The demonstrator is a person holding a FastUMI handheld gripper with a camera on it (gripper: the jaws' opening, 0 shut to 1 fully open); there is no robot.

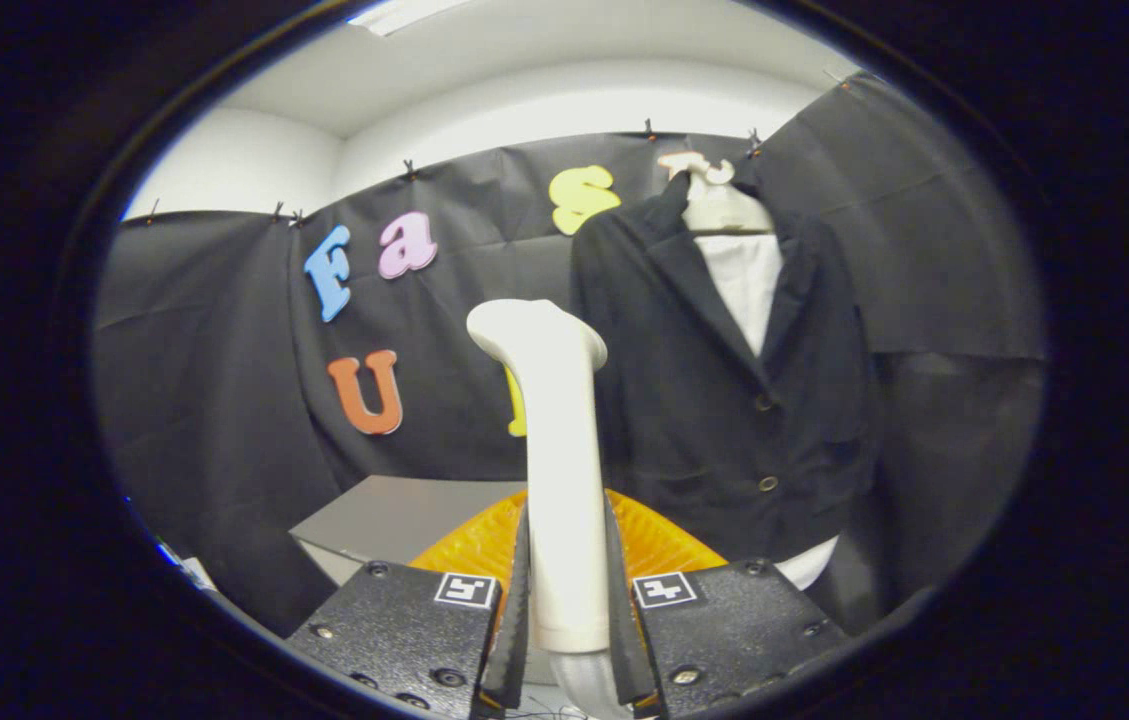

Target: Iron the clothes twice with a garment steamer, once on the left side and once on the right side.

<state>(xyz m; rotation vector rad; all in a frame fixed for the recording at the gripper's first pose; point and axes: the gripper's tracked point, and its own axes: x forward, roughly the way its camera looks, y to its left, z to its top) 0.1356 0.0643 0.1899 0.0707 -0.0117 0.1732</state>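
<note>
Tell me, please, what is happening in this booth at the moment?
A hand-held gripper is shut on the white handle of a garment steamer, both fingers pressing its sides. The steamer stands upright between the fingers. Beyond it hangs a dark jacket on a hanger, and the steamer head is not yet on the cloth. An orange object lies below.

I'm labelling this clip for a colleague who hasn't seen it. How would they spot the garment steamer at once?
Start at the dark jacket hanging on the booth's black cloth wall. Just beside it, nearer the camera, a white steamer stands upright, both fingers of the gripper pressed on its handle. It is the lone pale, bent-headed wand, with an orange ribbed thing behind it.
</note>
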